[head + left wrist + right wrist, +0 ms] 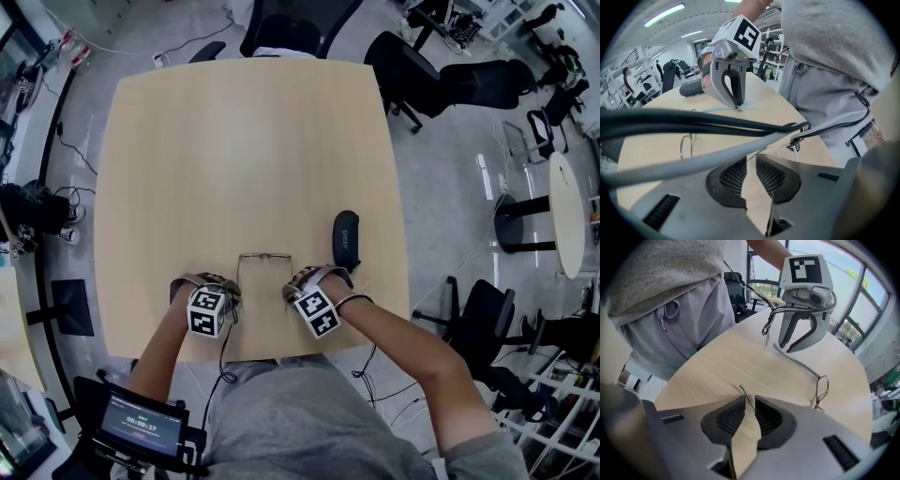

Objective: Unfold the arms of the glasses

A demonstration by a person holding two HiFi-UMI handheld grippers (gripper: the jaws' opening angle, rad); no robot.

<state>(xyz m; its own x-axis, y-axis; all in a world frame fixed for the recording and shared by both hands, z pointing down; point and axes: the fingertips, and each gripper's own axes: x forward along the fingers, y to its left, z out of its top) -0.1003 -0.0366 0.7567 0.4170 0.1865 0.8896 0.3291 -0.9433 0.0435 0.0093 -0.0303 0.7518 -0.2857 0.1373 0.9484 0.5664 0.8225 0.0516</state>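
A dark case [347, 239] lies on the wooden table [234, 131], and office chairs [441, 80] stand well beyond the case. In the left gripper view, black and grey cables [693, 123] cross in front and cover most of the glasses [264, 255] – only one lens rim shows. The glasses lie just left of the case, with the front turned away from the person and both arms running toward the person. The left gripper [751, 159] and the right gripper [749, 401] each keep their fingers slightly apart – a thin arm tip sits in each narrow gap, not pinched.

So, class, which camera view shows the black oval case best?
The head view: the whole black oval case shows from above. The left gripper view catches only part of it, far off; the right gripper view misses it.
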